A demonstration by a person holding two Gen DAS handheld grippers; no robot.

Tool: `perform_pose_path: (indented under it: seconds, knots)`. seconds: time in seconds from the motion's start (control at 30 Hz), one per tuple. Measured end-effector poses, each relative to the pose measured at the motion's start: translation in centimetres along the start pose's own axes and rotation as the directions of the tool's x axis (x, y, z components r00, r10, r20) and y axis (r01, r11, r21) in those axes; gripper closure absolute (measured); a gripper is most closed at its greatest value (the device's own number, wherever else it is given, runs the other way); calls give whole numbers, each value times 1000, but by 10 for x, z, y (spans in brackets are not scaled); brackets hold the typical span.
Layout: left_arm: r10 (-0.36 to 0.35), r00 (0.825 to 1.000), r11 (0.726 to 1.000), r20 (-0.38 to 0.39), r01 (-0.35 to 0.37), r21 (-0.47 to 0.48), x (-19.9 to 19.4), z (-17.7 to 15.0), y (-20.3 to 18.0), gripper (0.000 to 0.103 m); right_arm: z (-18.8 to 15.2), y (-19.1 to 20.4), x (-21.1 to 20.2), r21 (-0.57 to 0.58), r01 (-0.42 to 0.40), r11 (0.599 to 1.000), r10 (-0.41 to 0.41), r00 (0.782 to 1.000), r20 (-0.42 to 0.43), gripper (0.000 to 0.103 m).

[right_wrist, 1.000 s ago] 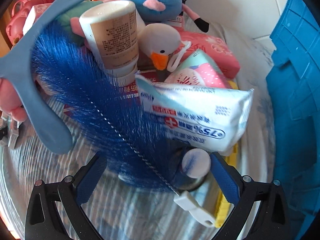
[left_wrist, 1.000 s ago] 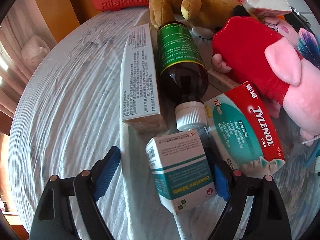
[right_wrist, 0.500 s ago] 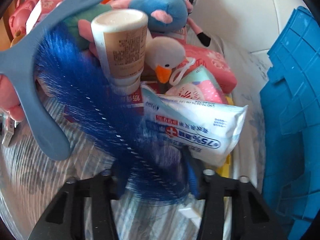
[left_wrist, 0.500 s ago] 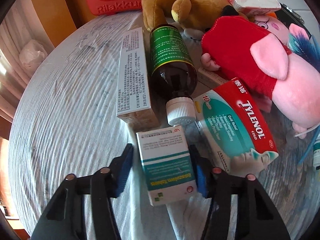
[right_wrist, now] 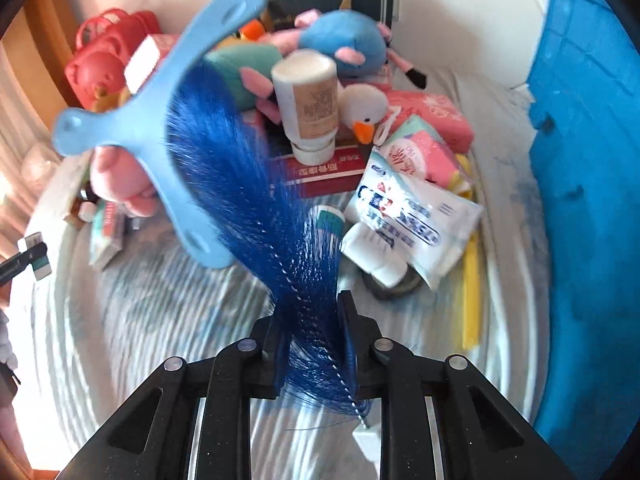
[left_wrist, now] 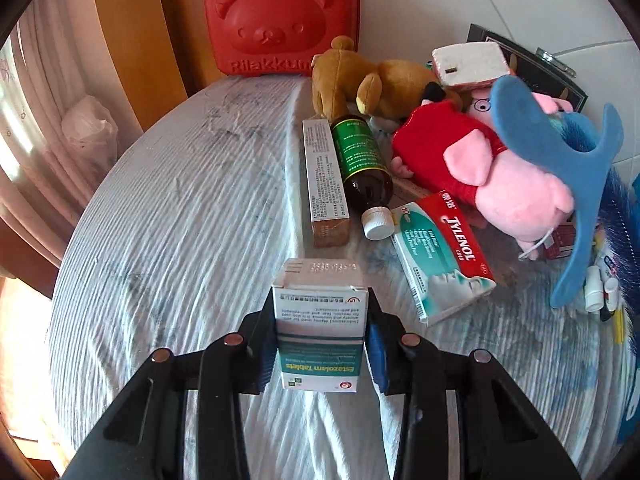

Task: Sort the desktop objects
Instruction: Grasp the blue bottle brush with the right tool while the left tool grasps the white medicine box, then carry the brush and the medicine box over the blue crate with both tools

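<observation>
A white and teal tablet box [left_wrist: 320, 320] sits between the pads of my left gripper [left_wrist: 321, 344], whose jaws are closing on it. It hangs above the striped cloth [left_wrist: 180, 240]. My right gripper [right_wrist: 312, 332] is closing its jaws on the wire stem of a dark blue bristle brush [right_wrist: 240, 184] with a light blue handle [right_wrist: 160, 128]. The brush stands tilted up over the pile. That handle [left_wrist: 560, 140] also shows at the right of the left wrist view.
On the cloth lie a Tylenol box [left_wrist: 440, 248], a brown bottle [left_wrist: 364, 164], a long carton [left_wrist: 324, 184], a pink pig plush [left_wrist: 500, 172] and a bear plush [left_wrist: 380, 84]. A red case [left_wrist: 280, 20] stands behind. A blue crate [right_wrist: 584, 200] rises right of a wipes pack [right_wrist: 412, 224].
Both grippers went from wide open to closed, the left on the tablet box, the right on the brush. Both then rose, lifting their objects off the cloth.
</observation>
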State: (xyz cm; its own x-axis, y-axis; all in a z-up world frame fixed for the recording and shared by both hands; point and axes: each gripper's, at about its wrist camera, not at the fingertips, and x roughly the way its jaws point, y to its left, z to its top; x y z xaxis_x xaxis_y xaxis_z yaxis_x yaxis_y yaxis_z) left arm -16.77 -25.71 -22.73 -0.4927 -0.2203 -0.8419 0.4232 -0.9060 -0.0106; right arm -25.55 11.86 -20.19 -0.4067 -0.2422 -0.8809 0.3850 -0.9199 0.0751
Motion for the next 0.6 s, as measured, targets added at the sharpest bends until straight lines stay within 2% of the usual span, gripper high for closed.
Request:
perform_pose_path:
  seconds: [0.2,0.43,0.6]
  knots:
    - [-62,994,997,87,59,40,-37,6,2,66,-20,-11,-61,87,22,996,-31,993,110,84]
    - [-141,971,986,194,121,111,-93,4,-7,66,-41,-10,-126,142,44,989,-76,970,230,86]
    - [-183,954,976,239,147,162,-119,4,-8,66,-54,4,-158,161,53,985,-101,949,300,87]
